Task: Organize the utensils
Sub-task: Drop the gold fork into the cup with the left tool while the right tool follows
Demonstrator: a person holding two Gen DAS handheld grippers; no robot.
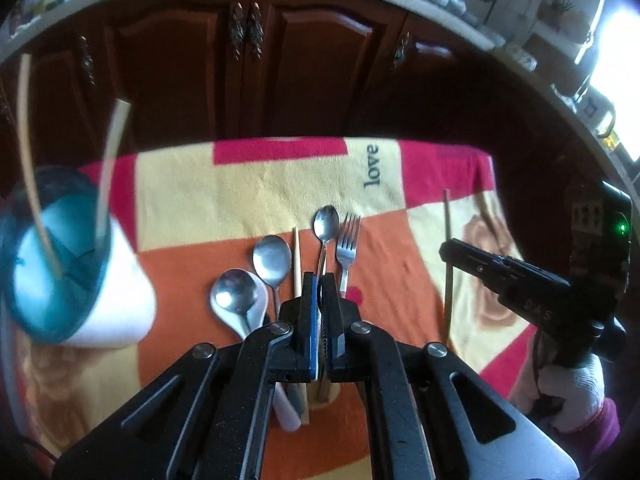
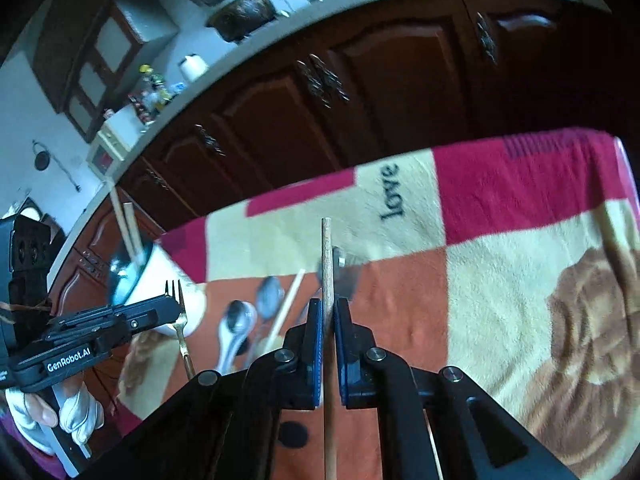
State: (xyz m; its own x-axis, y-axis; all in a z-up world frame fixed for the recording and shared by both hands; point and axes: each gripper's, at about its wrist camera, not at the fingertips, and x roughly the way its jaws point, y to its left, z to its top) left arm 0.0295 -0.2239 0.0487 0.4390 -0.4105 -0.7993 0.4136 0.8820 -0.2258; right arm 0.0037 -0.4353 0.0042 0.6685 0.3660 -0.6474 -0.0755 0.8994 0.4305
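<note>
Between right gripper (image 2: 328, 320) pads, chopstick (image 2: 327, 264), upright

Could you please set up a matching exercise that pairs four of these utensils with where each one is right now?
Things:
1. gold-handled fork
2. single brown chopstick
3. pair of pale chopsticks
4. two big metal spoons

Places:
A. lying on the blanket
B. clamped in the right gripper
C. standing in the cup
D. clamped in the left gripper

Pairs: 1-D, 2-B, 3-C, 4-A.
</note>
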